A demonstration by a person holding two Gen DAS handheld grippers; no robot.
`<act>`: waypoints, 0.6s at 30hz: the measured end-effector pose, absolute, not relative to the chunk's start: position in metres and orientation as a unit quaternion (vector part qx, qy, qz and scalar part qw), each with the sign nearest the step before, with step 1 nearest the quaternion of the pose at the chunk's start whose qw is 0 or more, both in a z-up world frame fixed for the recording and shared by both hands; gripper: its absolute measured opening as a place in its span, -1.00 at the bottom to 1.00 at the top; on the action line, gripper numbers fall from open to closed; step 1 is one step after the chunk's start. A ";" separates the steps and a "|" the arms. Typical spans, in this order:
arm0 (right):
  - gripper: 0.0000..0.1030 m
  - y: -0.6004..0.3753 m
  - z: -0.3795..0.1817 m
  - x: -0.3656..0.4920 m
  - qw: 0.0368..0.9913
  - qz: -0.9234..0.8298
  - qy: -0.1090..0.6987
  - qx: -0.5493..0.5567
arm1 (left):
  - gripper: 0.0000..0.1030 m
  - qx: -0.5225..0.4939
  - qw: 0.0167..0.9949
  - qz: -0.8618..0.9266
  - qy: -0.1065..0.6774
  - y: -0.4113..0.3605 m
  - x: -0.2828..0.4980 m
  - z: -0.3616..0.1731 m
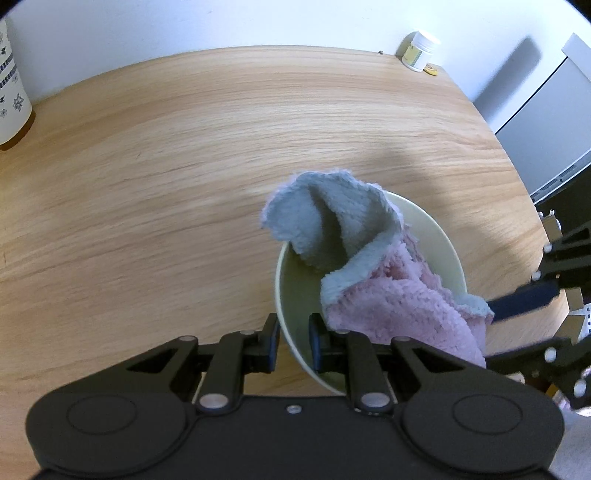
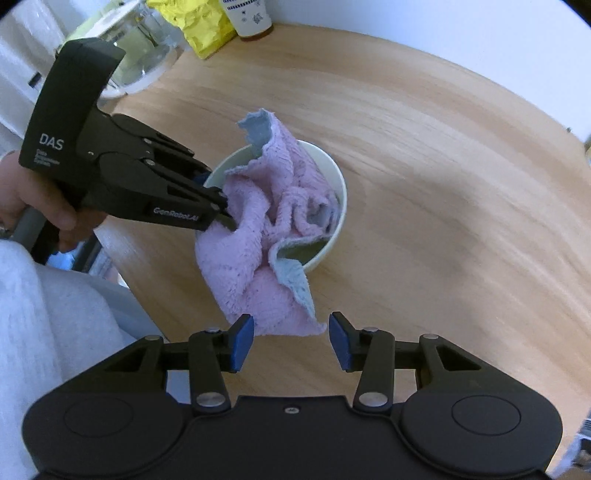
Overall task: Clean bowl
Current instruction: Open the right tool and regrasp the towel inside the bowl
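A pale green bowl (image 1: 436, 236) stands on the wooden table (image 1: 166, 166), near its edge. A pink and grey-blue fluffy cloth (image 1: 399, 299) is bunched inside it and spills over the rim. My left gripper (image 1: 294, 343) is shut on the bowl's near rim, one finger inside and one outside. In the right wrist view the left gripper (image 2: 221, 214) reaches the bowl (image 2: 332, 173) from the left, its tips partly hidden by the cloth (image 2: 255, 236). My right gripper (image 2: 291, 341) is open, with the cloth's hanging corner just ahead between its blue pads, untouched.
A patterned white bottle (image 1: 11, 92) stands far left and a white jar (image 1: 419, 50) at the far right corner. A yellow bag (image 2: 201, 27) and a glass container (image 2: 136, 51) sit at the back. A person's hand (image 2: 26, 199) and grey clothing (image 2: 44, 314) are beside the table edge.
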State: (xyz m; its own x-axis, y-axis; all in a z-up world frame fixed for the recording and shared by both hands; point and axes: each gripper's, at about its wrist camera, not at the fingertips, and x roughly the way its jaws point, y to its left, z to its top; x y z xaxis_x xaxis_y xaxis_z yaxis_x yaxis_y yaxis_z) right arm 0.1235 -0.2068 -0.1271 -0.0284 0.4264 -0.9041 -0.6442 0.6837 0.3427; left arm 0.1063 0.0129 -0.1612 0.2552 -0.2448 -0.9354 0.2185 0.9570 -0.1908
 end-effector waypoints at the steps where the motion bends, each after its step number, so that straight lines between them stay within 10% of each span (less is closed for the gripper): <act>1: -0.33 -0.208 -0.128 0.125 0.691 0.388 0.606 -0.073 | -0.69 -0.012 0.792 -0.146 0.593 0.013 0.107 -0.162; 5: -0.76 -0.214 -0.132 0.131 0.692 0.389 0.608 -0.026 | -0.67 -0.014 0.792 -0.145 0.593 0.014 0.108 -0.162; 18: -0.91 -0.226 -0.121 0.141 0.714 0.369 0.594 0.029 | -0.60 -0.018 0.792 -0.139 0.594 0.014 0.105 -0.161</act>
State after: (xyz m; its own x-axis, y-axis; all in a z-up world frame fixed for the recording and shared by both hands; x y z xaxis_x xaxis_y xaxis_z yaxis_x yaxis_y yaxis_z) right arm 0.1409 -0.2264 -0.1205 0.0203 0.5614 -0.8273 -0.4934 0.7253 0.4801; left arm 0.1049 0.0141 -0.1610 0.2554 -0.2404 -0.9365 0.1988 0.9609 -0.1925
